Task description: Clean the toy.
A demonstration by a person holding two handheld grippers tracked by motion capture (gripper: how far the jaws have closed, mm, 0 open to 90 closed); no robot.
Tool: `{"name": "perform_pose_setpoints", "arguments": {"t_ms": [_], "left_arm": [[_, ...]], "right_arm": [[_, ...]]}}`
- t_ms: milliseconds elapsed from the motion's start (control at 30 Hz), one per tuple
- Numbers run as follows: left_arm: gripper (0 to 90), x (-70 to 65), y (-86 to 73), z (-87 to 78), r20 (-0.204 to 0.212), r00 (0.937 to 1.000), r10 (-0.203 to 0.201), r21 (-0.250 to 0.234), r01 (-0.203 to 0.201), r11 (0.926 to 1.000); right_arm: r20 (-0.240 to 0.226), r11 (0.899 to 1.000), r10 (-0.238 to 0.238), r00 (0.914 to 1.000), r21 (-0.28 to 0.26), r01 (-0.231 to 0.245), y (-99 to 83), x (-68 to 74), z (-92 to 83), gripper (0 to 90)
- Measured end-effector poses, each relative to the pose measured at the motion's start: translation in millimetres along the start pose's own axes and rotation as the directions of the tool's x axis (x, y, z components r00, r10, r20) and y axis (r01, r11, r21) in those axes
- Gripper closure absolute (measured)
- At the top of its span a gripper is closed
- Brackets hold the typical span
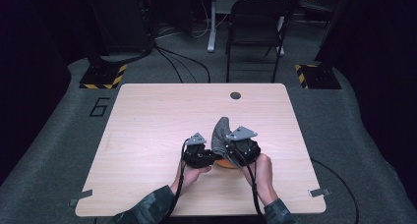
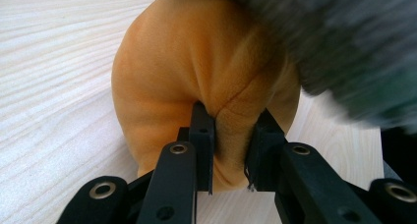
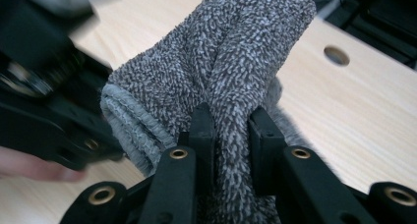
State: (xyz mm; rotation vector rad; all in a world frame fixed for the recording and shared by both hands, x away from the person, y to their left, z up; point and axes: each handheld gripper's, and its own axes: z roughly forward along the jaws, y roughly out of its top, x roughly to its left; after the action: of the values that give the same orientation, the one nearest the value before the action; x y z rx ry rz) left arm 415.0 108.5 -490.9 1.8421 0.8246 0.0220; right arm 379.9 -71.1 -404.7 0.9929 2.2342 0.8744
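Pale wood tabletop (image 1: 147, 116), near centre: left gripper (image 2: 231, 150) jaws pinch the orange cloth (image 2: 196, 67); right gripper (image 3: 231, 135) jaws clamp the grey sock (image 3: 236, 52) just right of it. Risk: thin folds slip if pulled apart.

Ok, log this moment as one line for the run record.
left gripper shut on orange cloth | right gripper shut on grey towel | both cloths over table near edge

Grey cloth (image 3: 236, 62) is rough looped terry with a ribbed hem; orange cloth (image 2: 196, 71) is smooth, soft, matt fleece. Table (image 1: 162, 111) is pale matt wood-grain laminate. Left gripper (image 2: 231, 150) is matt black plastic with metal rivets.
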Motion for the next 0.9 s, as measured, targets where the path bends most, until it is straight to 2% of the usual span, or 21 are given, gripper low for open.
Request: {"name": "perform_pose_setpoints", "arguments": {"t_ms": [133, 200, 233, 300, 433, 600, 900], "left_arm": [[76.0, 1.1, 0.2, 1.1, 0.009, 0.9999, -0.007, -0.002, 0.007, 1.0], [76.0, 1.8, 0.4, 1.2, 0.011, 0.9999, -0.003, 0.002, 0.003, 1.0], [76.0, 0.9, 0.3, 1.9, 0.01, 0.9999, -0.014, -0.007, 0.014, 0.9999], [76.0, 2.2, 0.6, 1.6, 0.01, 0.9999, 0.006, 0.003, -0.006, 1.0], [75.9, 1.2, 0.7, 2.0, 0.013, 0.9999, 0.007, 0.001, -0.007, 1.0], [75.9, 1.9, 0.7, 1.4, 0.016, 0.9999, -0.004, 0.001, 0.004, 1.0], [75.9, 3.1, 1.1, 2.4, 0.025, 0.9997, 0.003, 0.0, -0.003, 1.0]], "right_arm": [[0.014, 1.0, 0.013, 0.9998, 0.004, -0.013, -5.8, -9.4, 4.1, 75.8], [0.026, 0.999, 0.036, 0.999, 0.012, -0.036, -8.6, -15.0, 2.7, 75.7], [0.026, 0.999, 0.047, 0.9986, 0.011, -0.047, -10.5, -18.6, 2.7, 75.7], [0.034, 0.997, 0.071, 0.9969, 0.015, -0.072, -13.8, -24.5, 2.6, 75.7], [0.038, 0.995, 0.091, 0.9951, 0.025, -0.092, -19.6, -35.1, 1.8, 75.6], [0.057, 0.99, 0.134, 0.9894, 0.039, -0.136, -26.0, -45.6, 2.6, 75.6], [0.069, 0.978, 0.187, 0.98, 0.08, -0.192, -42.4, -65.0, 10.1, 75.8]]}}
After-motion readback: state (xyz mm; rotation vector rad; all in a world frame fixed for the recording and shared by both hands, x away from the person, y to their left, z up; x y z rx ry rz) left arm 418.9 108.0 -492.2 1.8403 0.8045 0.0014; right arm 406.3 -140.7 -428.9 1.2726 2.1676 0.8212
